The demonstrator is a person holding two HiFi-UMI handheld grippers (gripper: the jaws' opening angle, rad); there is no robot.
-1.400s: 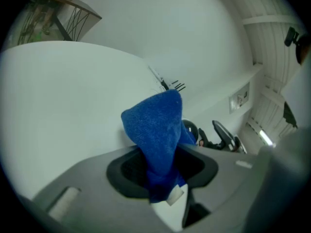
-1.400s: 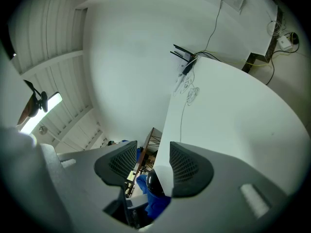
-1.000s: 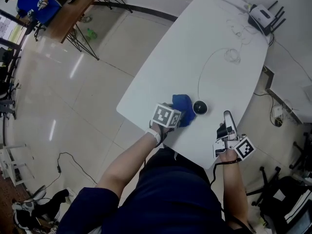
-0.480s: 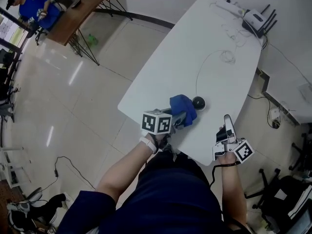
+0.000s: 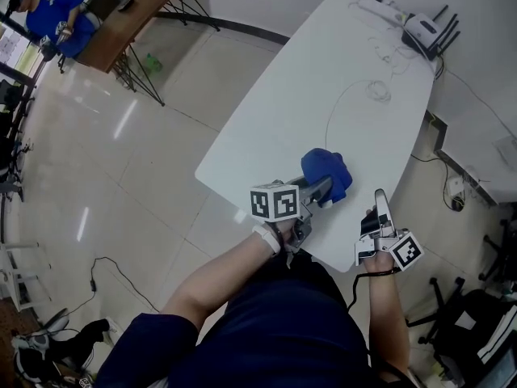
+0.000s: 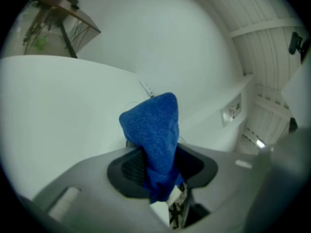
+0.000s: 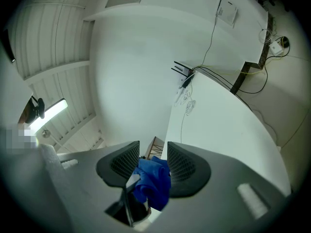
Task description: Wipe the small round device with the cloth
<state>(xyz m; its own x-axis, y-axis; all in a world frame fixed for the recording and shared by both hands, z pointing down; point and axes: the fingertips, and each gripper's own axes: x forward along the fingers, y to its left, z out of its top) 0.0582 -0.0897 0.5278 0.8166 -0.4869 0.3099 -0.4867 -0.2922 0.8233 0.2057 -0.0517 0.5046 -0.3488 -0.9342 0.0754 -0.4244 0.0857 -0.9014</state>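
Cloth (image 5: 327, 168) in left tongs (image 5: 324, 189) is near table (image 5: 355, 128) edge.

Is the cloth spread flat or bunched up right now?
Bunched up: the blue cloth stands as a crumpled wad pinched between the left gripper's jaws.

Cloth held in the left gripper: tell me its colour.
The cloth is plain blue; the left gripper view shows it best.

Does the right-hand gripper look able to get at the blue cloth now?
Probably yes: the right gripper points at the blue cloth with only table between, jaws apart, though the left gripper has it clamped.
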